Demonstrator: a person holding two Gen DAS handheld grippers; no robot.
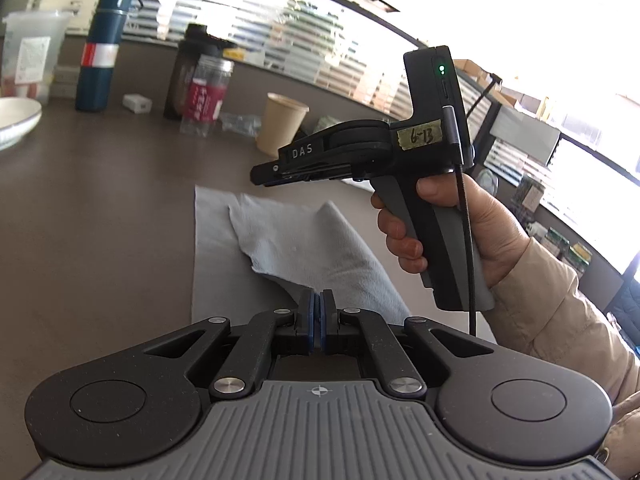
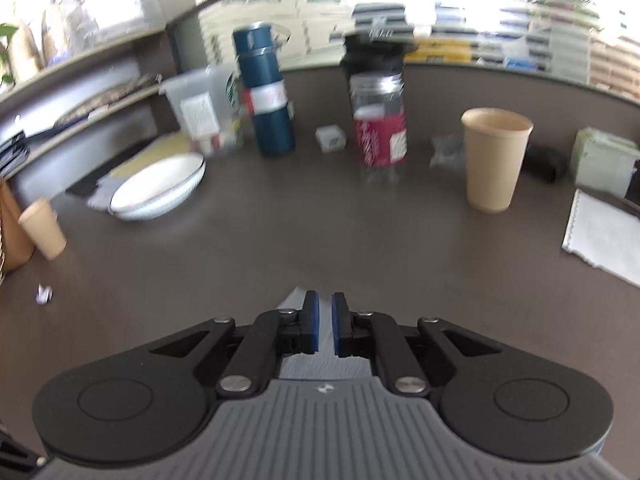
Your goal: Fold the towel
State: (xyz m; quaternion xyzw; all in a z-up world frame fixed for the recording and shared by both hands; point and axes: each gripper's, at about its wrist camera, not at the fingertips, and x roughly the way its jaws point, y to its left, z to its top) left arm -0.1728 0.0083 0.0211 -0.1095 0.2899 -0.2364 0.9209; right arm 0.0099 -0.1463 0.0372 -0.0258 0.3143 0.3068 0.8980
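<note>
R gripper [image 1: 266,172]: "DAS"; its tape label [image 1: 420,135], prob. "6-13".

Your towel [image 1: 304,240] is soft, matt grey cloth on a smooth matt brown table [image 1: 100,200]; the cup [image 2: 494,160] looks like matt paper, the bowl [image 2: 158,190] glossy.

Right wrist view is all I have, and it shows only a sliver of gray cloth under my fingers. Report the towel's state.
Observer: The gray towel lies on the brown table, with one flap turned diagonally over it.
Operator: Give me the left gripper.
Observer: The left gripper looks shut on the towel's near edge, which rises off the table to meet it.
Operator: Place my gripper against the towel.
Observer: The right gripper is above the towel's far end and appears clear of the cloth.
</note>
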